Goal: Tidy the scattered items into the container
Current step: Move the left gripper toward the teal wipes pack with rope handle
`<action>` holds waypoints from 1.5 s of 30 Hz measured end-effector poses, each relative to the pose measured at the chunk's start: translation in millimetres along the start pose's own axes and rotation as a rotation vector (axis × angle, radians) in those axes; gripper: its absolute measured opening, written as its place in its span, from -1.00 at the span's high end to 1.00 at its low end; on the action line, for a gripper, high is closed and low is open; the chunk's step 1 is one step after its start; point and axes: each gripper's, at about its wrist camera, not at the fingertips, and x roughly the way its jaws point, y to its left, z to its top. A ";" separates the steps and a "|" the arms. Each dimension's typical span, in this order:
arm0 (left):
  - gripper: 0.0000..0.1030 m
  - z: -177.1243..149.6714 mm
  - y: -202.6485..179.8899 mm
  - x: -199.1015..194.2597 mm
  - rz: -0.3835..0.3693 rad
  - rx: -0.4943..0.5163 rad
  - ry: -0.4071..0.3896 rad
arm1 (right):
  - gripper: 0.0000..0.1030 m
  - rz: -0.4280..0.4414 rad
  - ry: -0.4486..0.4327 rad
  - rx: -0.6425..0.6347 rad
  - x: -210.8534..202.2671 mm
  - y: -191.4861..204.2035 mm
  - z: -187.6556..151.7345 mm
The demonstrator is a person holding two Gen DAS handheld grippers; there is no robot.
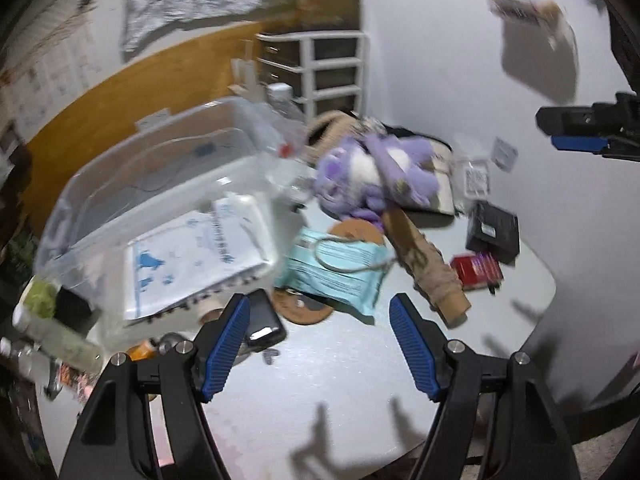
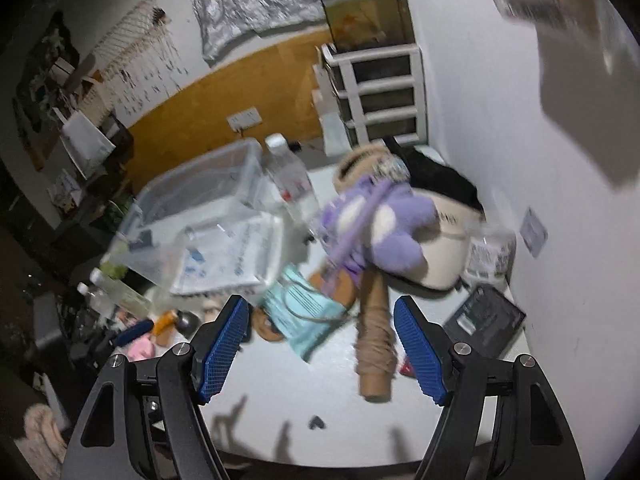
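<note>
A clear plastic bin (image 1: 132,184) (image 2: 192,196) stands at the table's left with a white printed packet (image 1: 200,256) (image 2: 236,252) leaning at its near side. Scattered in front lie a teal mask pack (image 1: 340,272) (image 2: 304,312), a twine spool on a cardboard tube (image 1: 428,272) (image 2: 374,344), a purple plush toy (image 1: 372,172) (image 2: 380,224), a black phone (image 1: 264,320) and cork coasters (image 1: 356,234). My left gripper (image 1: 320,308) hovers open above the mask pack, empty. My right gripper (image 2: 322,308) is open and empty too, above the pack and spool; it shows at the left wrist view's right edge (image 1: 576,136).
A black box (image 1: 494,230) (image 2: 484,322), a red pack (image 1: 478,270), a clear water bottle (image 2: 290,176) and a beige bag (image 2: 444,240) crowd the table's back right. Small bottles (image 2: 120,292) and clutter sit at the left edge. A white drawer rack (image 2: 380,92) stands behind.
</note>
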 end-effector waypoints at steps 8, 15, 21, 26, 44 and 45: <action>0.00 -8.7 -15.6 72.8 -0.050 0.068 0.073 | -0.15 -0.056 0.011 0.039 31.3 -37.6 -54.9; 0.16 -9.9 -12.5 131.4 -0.075 0.088 0.124 | 0.60 -0.085 0.028 0.097 56.0 -54.4 -85.7; 0.38 -2.9 16.9 169.0 -0.061 0.068 0.151 | 0.74 -0.109 0.049 0.066 79.1 -51.1 -89.6; 0.42 -7.0 31.6 189.6 -0.046 0.083 0.190 | 0.81 -0.078 0.072 0.004 102.3 -38.0 -83.6; 0.42 -11.6 57.7 226.7 -0.080 0.130 0.257 | 0.81 -0.008 0.170 -0.071 153.6 -1.1 -68.5; 0.43 -14.5 52.9 223.9 -0.076 0.155 0.252 | 0.81 -0.007 0.172 -0.068 153.6 -0.8 -69.1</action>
